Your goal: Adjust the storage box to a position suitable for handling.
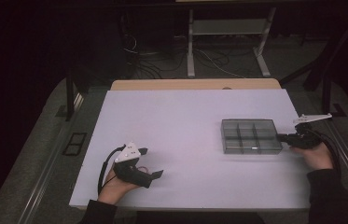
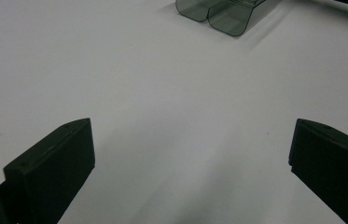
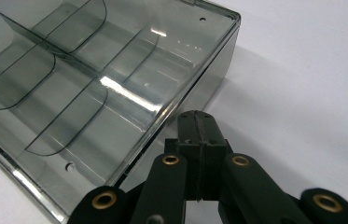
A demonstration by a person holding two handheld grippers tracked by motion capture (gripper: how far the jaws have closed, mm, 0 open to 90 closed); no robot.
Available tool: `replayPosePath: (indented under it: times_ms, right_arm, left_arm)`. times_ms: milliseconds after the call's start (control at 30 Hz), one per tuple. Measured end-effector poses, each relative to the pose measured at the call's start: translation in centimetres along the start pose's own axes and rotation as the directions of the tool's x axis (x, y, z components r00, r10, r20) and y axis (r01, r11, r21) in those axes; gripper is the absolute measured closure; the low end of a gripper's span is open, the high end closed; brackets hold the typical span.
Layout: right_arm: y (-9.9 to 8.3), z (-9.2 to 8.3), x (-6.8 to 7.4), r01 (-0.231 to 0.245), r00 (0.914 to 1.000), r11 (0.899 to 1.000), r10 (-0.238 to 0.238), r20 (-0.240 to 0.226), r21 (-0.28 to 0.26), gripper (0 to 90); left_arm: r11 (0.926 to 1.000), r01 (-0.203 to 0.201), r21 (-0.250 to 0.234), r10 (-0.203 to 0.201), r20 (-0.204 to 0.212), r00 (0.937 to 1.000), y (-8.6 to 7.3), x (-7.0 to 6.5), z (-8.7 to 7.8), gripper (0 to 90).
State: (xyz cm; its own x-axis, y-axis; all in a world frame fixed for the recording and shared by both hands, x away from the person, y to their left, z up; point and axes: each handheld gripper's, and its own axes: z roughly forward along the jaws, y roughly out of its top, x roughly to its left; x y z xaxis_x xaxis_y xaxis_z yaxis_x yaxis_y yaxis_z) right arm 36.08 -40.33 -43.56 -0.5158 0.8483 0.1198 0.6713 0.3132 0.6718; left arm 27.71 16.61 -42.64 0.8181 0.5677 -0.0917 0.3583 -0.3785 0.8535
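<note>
Touching the box (image 3: 115,88) wall, right gripper (image 3: 198,122) closed (empty), box cut off at frame edge.

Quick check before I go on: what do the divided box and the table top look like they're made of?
The divided box looks like smoky, see-through hard plastic with a glossy finish: the dividers show through its walls and bright glare streaks run across it. The table top looks matte white, perhaps laminate or painted board; it shows no glare, and a pale wood-coloured edge shows at its far side.
</note>
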Motion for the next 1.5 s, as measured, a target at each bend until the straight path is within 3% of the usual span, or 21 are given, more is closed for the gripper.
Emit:
replayPosePath:
  times_ms: [1500]
  right_arm:
    - [2.6, 2.9, 5.2, 0.094, 0.991, 0.996, -0.093, -0.096, -0.001, 89.2]
  left_arm:
    - [1.0, -0.004, 0.007, 0.004, 0.013, 0.9999, 0.0, -0.1, 0.2, 0.0]
